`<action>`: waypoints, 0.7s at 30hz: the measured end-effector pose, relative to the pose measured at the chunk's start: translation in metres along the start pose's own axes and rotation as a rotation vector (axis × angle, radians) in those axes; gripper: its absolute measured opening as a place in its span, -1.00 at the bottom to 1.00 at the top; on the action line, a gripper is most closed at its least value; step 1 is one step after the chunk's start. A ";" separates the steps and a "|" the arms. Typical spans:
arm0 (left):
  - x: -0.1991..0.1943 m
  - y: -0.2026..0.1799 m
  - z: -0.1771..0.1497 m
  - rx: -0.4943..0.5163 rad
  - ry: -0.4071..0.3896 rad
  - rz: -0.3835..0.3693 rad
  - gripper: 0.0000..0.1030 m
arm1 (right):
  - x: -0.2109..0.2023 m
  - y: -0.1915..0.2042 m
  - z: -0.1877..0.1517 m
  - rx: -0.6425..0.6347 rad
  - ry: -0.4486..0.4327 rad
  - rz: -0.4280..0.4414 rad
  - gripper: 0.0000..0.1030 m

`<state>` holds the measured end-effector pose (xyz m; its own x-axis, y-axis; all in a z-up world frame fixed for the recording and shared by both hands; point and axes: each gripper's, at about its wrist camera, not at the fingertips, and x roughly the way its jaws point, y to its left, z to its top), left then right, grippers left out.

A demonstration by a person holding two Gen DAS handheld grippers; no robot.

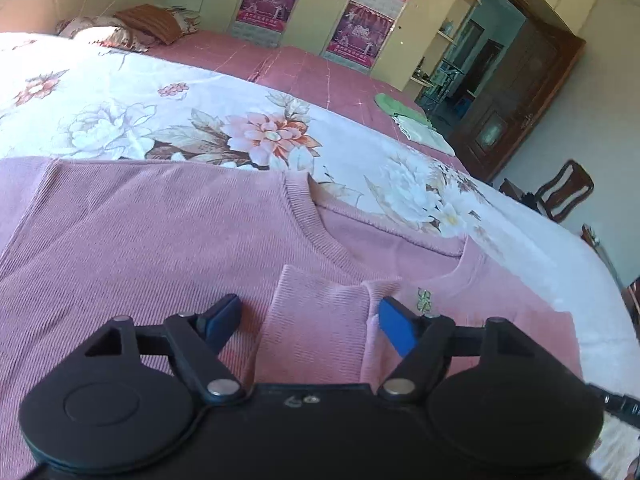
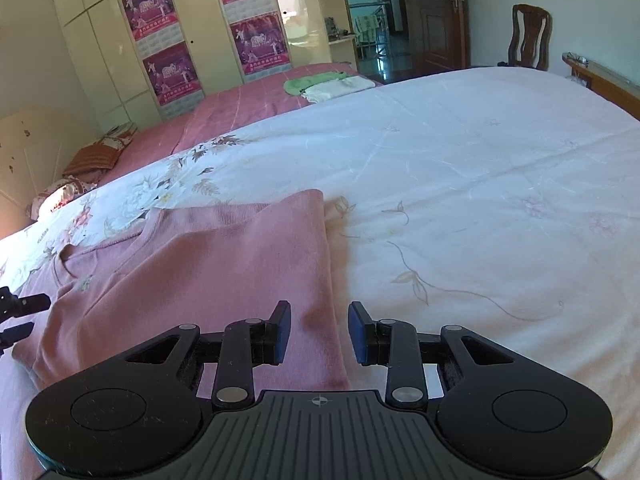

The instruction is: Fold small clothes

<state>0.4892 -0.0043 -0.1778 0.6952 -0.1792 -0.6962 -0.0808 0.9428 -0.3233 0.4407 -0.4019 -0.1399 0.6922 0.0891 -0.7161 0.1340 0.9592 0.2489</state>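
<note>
A pink knit sweater (image 1: pixel 160 240) lies flat on the floral bedspread (image 1: pixel 120 120), neckline away from me. A sleeve cuff (image 1: pixel 320 320) is folded across its chest. My left gripper (image 1: pixel 310 322) is open just above the sweater, the cuff between its blue pads without being pinched. In the right wrist view the sweater (image 2: pixel 208 264) lies left of centre, its right side folded in to a straight edge. My right gripper (image 2: pixel 319 334) is open low over that edge, empty. Part of the left gripper (image 2: pixel 20 312) shows at the far left.
The white bedspread (image 2: pixel 480 200) spreads wide to the right. Beyond is a pink sheet (image 2: pixel 248 104) with folded green and white cloths (image 2: pixel 328 84) and pillows (image 1: pixel 132 28). Wardrobes with posters (image 2: pixel 160 40), a wooden chair (image 2: pixel 528 36) and a footboard (image 2: pixel 600 76) stand around.
</note>
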 end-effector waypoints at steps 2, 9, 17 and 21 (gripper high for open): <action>0.001 -0.008 -0.003 0.052 0.005 -0.003 -0.28 | 0.012 -0.002 0.007 0.015 0.006 -0.003 -0.39; -0.032 -0.007 -0.011 0.054 -0.130 0.006 -0.85 | 0.035 -0.005 0.023 0.021 0.009 0.003 -0.39; -0.042 0.013 -0.026 0.011 -0.119 0.064 -0.86 | 0.048 -0.008 0.035 0.083 0.016 0.058 -0.39; -0.029 0.005 -0.023 0.062 -0.102 0.100 -0.85 | 0.051 -0.002 0.038 0.059 0.029 0.077 -0.53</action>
<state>0.4518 -0.0006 -0.1743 0.7553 -0.0565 -0.6529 -0.1114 0.9707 -0.2129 0.5022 -0.4095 -0.1524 0.6816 0.1706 -0.7116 0.1233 0.9318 0.3414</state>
